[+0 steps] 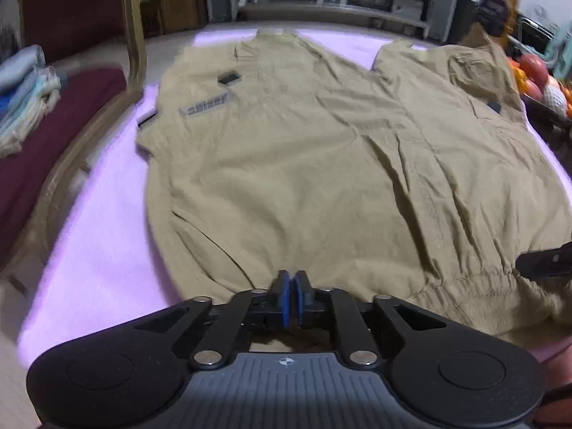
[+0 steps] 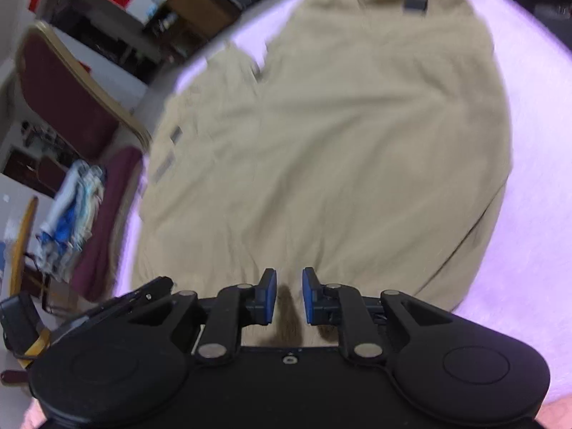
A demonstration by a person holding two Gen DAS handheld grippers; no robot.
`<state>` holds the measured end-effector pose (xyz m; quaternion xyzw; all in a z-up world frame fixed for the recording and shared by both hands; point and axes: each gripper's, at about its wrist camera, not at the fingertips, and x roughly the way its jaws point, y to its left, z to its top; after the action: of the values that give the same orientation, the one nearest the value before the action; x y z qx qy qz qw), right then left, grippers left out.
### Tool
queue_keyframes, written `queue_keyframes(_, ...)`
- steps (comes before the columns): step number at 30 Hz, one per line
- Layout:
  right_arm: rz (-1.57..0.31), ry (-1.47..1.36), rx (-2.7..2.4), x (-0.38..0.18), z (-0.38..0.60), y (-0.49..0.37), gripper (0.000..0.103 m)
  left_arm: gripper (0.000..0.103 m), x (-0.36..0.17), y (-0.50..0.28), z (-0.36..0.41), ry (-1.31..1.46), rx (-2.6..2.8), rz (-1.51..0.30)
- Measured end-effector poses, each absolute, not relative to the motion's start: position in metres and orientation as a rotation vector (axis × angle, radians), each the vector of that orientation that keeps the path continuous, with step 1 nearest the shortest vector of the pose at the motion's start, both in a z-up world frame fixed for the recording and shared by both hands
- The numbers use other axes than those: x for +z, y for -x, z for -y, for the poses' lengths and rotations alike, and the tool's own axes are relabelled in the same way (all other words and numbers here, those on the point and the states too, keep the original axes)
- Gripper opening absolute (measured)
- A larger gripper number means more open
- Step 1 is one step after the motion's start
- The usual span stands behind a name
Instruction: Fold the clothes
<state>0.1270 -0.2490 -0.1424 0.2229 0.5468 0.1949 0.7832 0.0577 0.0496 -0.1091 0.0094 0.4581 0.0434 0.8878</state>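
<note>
The soft, light trousers (image 1: 304, 164) are spread on the desk (image 1: 100, 236), best pinched at the waistband; left fingers (image 1: 292, 295) are clenched, right fingers (image 2: 289, 295) released.

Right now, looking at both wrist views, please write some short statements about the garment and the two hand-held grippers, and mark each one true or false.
1. The khaki garment lies spread on a pink surface. True.
2. The left hand-held gripper has its jaws wide apart. False: its blue pads are pressed together at the garment's near edge.
3. The right hand-held gripper has a gap between its pads. True.
4. The garment is already folded into a small square. False: it lies spread out, both legs showing.
5. A chair with a dark red seat stands beside the surface. True.
</note>
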Motion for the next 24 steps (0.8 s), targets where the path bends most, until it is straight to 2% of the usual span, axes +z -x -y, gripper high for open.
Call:
queue_keyframes(2, -1.183, -0.463, 0.416, -0.144, 0.258, -0.123, 0.0, 0.011, -0.108, -0.054, -0.045, -0.063, 0.096, -0.962)
queue_keyframes(7, -1.195, -0.507, 0.339, -0.138, 0.292, -0.113, 0.0, 0.011, -0.105, -0.053, -0.043, -0.103, 0.09, -0.961)
queue_keyframes(9, -1.183, -0.518, 0.312, -0.133, 0.304, -0.106, 0.0, 0.008, -0.092, -0.047, -0.048, -0.049, 0.07, -0.937)
queue_keyframes(11, -1.147, -0.508, 0.338, -0.12, 0.309, -0.094, 0.01, 0.009, -0.077, -0.038, -0.051, 0.006, 0.035, -0.897)
queue_keyframes(13, -1.135, -0.494, 0.379, -0.114, 0.307, -0.086, 0.013, 0.01, -0.072, -0.033, -0.047, 0.01, -0.016, -0.887)
queue_keyframes(16, -1.164, -0.464, 0.403, -0.121, 0.297, -0.083, 0.013, 0.012, -0.092, -0.036, -0.043, -0.008, -0.029, -0.955)
queue_keyframes(18, -1.177, -0.44, 0.383, -0.127, 0.295, -0.083, 0.003, 0.013, -0.096, -0.039, -0.043, -0.006, -0.022, -0.981)
queue_keyframes(20, -1.179, -0.426, 0.373, -0.127, 0.293, -0.085, 0.003, 0.013, -0.093, -0.042, -0.043, -0.005, -0.014, -0.998)
queue_keyframes(22, -1.156, -0.42, 0.357, -0.116, 0.294, -0.085, 0.006, 0.009, -0.082, -0.044, -0.036, -0.037, -0.004, -0.983)
queue_keyframes(24, -1.076, -0.444, 0.358, -0.092, 0.305, -0.085, 0.013, 0.01, -0.062, -0.046, -0.023, -0.057, -0.037, -0.918)
